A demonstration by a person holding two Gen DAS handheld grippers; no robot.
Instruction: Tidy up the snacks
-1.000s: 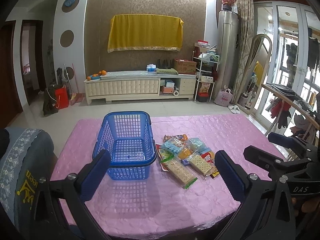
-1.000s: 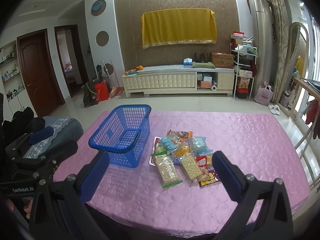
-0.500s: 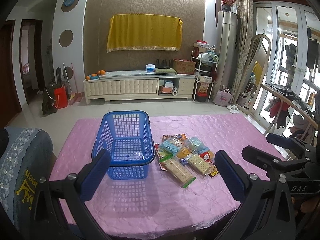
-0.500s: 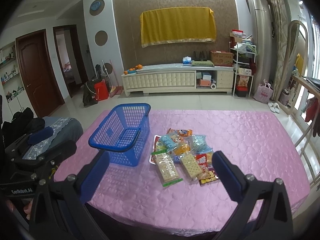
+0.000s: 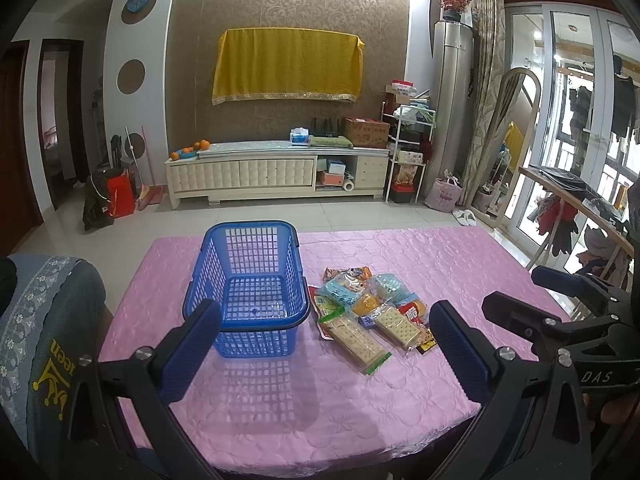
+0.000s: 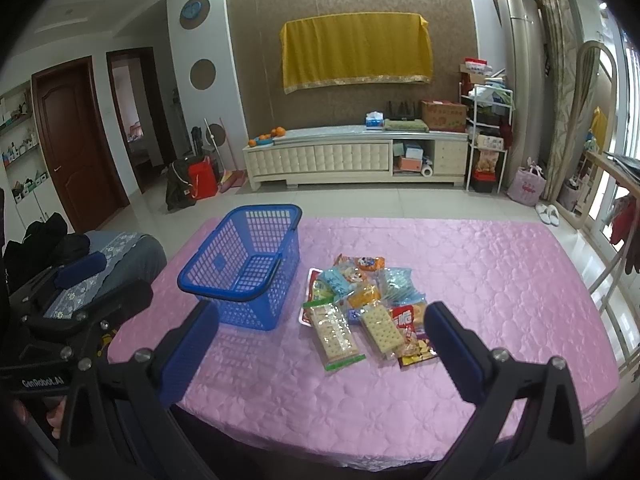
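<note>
On the desk (image 5: 400, 400) with its pink quilted cover, a blue basket (image 5: 248, 280) stands upright and empty, left of a snack pile (image 5: 368, 312) that sits just beside it. Two clear-wrapped cracker packs (image 6: 334, 336) lie at the near edge of the pile, colourful bags stacked behind. Left claw (image 5: 324, 328) hovers above the near desk edge, jaws spread wide, holding nothing. Right claw (image 6: 320, 328) likewise wide and empty, aimed at the pile. Both claws well apart from the snacks.
</note>
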